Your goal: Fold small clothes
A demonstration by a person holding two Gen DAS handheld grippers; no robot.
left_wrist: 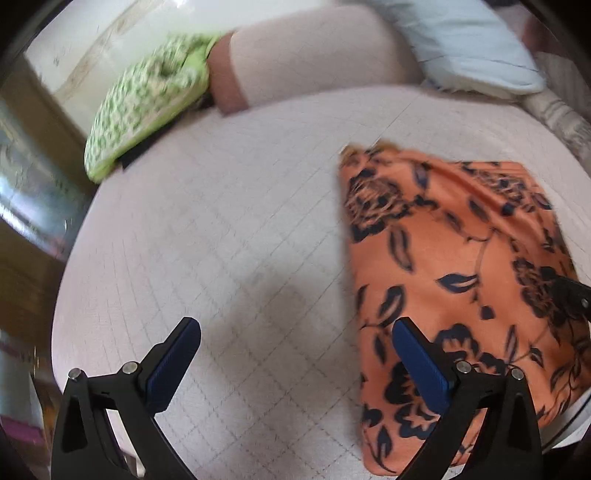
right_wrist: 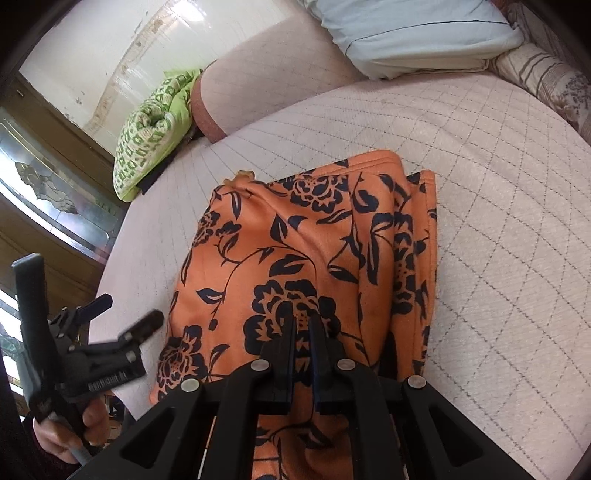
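Note:
An orange garment point(left_wrist: 454, 258) with a dark floral print lies folded on the pale quilted bed cover point(left_wrist: 229, 221). My left gripper point(left_wrist: 295, 326) hovers open just left of the garment's edge, with nothing between its blue pads; its right finger overlaps the cloth. From the right wrist view, the left gripper point(right_wrist: 131, 308) is held by a hand at the lower left. My right gripper point(right_wrist: 303, 323) is down on the near part of the orange garment point(right_wrist: 314, 240). Its jaws are nearly together, with a thin fold of cloth in the narrow gap.
A green patterned cushion point(right_wrist: 151, 129) lies at the bed's far left edge. A light blue pillow point(right_wrist: 413, 33) and a striped pillow point(right_wrist: 546, 77) sit at the head. Wooden furniture with glass panels point(right_wrist: 55, 184) stands to the left.

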